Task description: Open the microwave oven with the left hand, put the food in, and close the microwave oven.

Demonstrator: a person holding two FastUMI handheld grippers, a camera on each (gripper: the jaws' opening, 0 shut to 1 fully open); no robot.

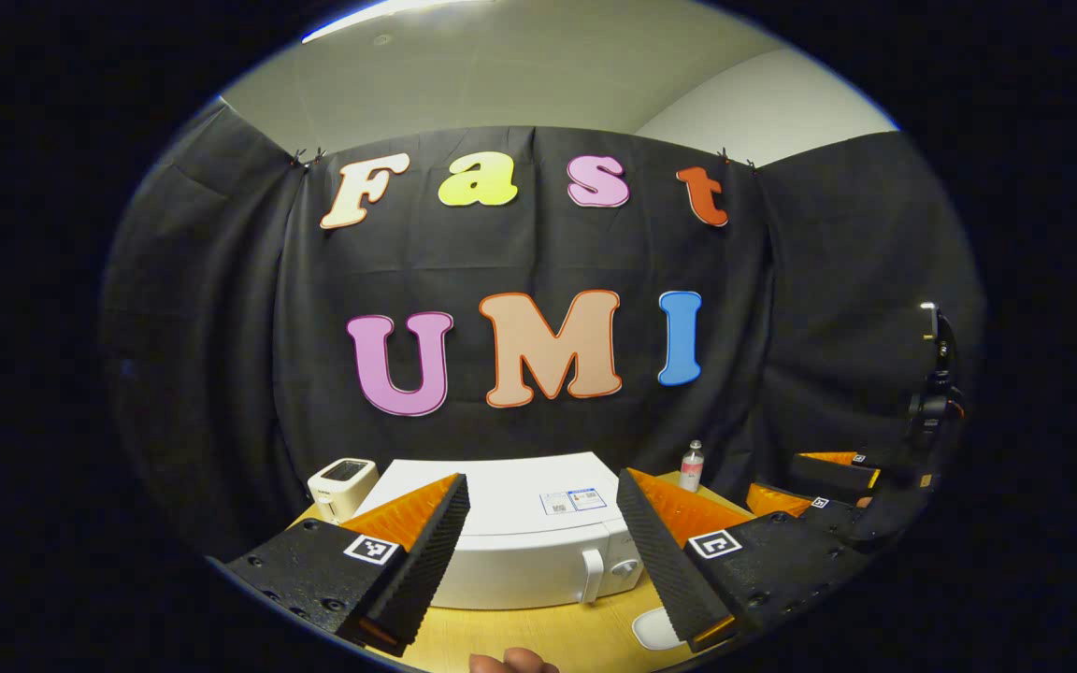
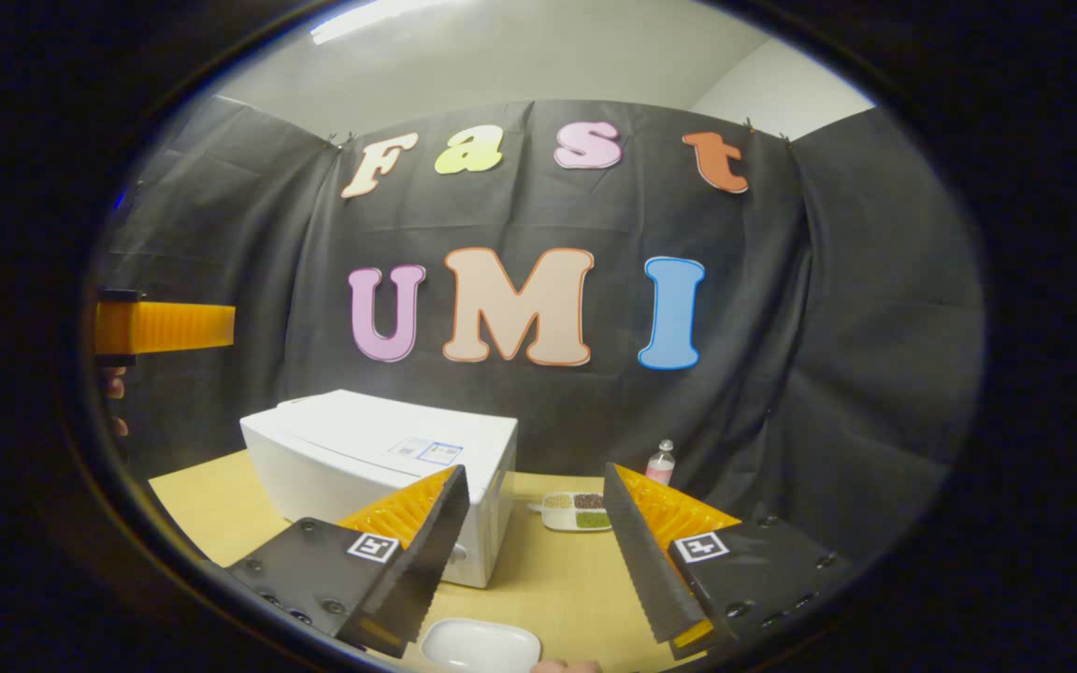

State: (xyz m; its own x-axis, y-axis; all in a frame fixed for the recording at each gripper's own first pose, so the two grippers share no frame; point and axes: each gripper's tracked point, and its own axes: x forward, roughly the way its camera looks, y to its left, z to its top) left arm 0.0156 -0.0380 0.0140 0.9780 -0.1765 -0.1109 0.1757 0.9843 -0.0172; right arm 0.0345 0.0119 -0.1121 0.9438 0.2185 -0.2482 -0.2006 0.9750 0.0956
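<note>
Left gripper view looks over a wooden table [image 1: 538, 636] toward the microwave oven [image 1: 520, 542], which sits low in the middle of the frame, seen between this gripper's two fingers. It is a white box with a flat top carrying a small label [image 1: 573, 501] toward its right side. Its door is shut; a white upright handle [image 1: 593, 575] and a round knob [image 1: 627, 568] stand at the right end of the front face. The left gripper [image 1: 543, 561] has its jaws spread wide, holding nothing, above the table in front of the oven. A small white appliance [image 1: 342, 484] stands at the oven's left, a clear bottle [image 1: 692, 465] behind its right corner, and a white dish [image 1: 655, 631] lies at the lower right near the finger. The other gripper shows at the right edge of the frame.

In the right gripper view the oven [image 2: 380, 467] lies left of centre, turned so that its top and right side face the camera. The right gripper [image 2: 534, 551] also stands open and empty. A white dish [image 2: 481, 647] lies at the bottom edge between the fingers; whether it holds food I cannot tell. A small tray of coloured grains [image 2: 578, 511] rests to the oven's right, with the bottle [image 2: 660, 463] behind it
</note>
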